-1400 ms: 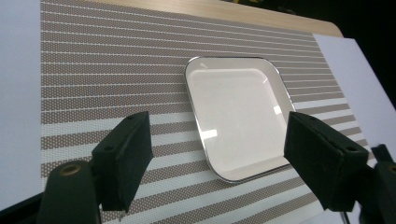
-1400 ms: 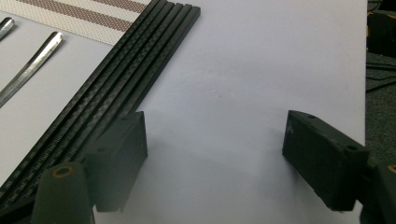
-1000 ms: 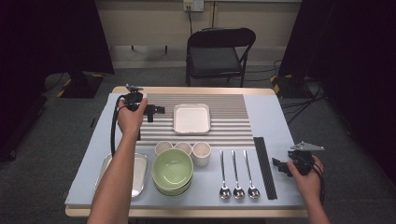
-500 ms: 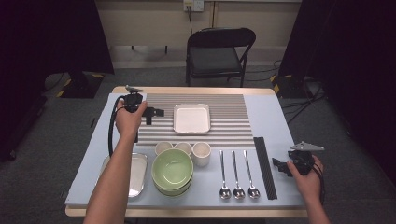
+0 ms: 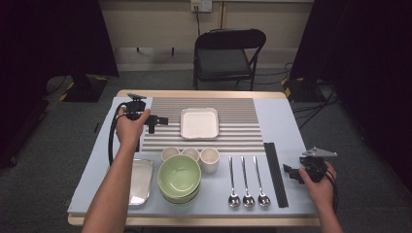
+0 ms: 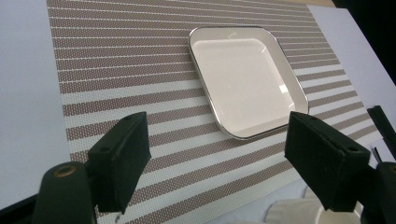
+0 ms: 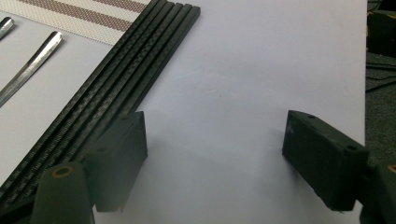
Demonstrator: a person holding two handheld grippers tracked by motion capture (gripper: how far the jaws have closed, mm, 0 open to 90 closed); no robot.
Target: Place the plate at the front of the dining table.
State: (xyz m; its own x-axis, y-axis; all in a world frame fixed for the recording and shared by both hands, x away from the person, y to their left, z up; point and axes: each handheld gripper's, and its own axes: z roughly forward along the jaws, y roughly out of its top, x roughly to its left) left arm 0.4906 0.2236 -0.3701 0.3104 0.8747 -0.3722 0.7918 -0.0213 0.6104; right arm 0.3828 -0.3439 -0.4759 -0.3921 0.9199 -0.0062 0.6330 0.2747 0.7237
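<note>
While left tool [image 5: 156, 120] gapes, plate [image 6: 247, 79] unmarked.

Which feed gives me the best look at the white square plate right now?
The left gripper view: the white square plate sits close ahead between the open jaws, its rim and glossy, empty inside clear. The high view shows the plate small but whole, centred on the striped placemat, with the left gripper beside it.
</note>
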